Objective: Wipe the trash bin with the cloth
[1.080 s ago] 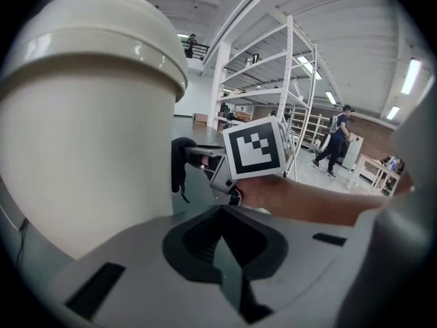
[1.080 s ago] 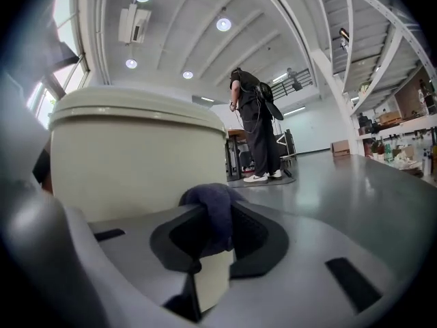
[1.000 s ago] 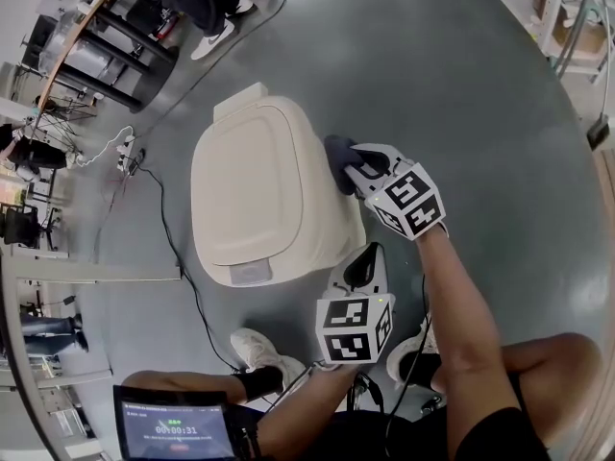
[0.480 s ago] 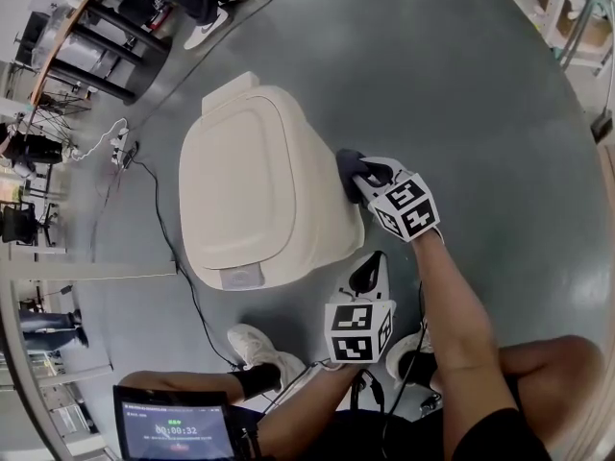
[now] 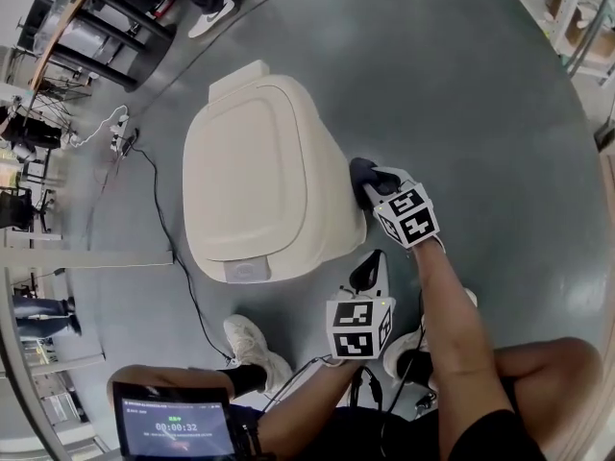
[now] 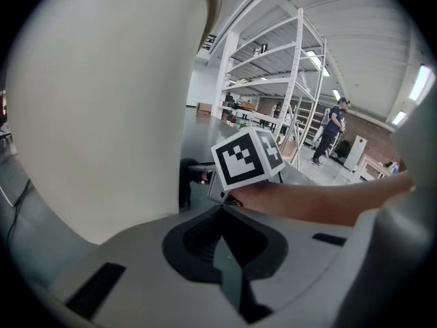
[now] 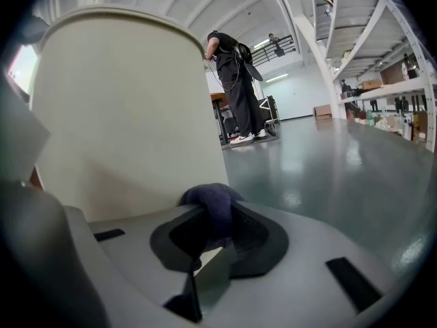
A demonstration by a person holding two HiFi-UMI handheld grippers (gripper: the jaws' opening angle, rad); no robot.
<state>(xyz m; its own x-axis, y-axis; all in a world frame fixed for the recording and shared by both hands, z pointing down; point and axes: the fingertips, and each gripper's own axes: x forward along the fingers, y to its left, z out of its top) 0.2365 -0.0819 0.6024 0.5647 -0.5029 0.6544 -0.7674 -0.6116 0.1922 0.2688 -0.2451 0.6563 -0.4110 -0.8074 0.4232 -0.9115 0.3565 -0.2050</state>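
Observation:
A cream trash bin (image 5: 255, 185) with a closed lid stands on the grey floor. My right gripper (image 5: 370, 182) is shut on a dark blue cloth (image 5: 361, 178) and presses it against the bin's right side wall, low down. In the right gripper view the cloth (image 7: 208, 203) bulges between the jaws right at the bin wall (image 7: 123, 108). My left gripper (image 5: 366, 273) hangs near the bin's front right corner, shut and holding nothing. In the left gripper view the bin wall (image 6: 102, 101) fills the left and the right gripper's marker cube (image 6: 246, 157) shows ahead.
A black cable (image 5: 168, 238) runs along the floor left of the bin. Tables and a dark cylindrical stand (image 5: 101, 36) sit at the upper left. A person's shoe (image 5: 215, 15) is beyond the bin. My own shoes (image 5: 252, 349) are just below the bin. Shelving (image 6: 273, 94) stands far off.
My right gripper has slid the cloth along the bin's right wall toward me and lower down. The left gripper has barely moved.

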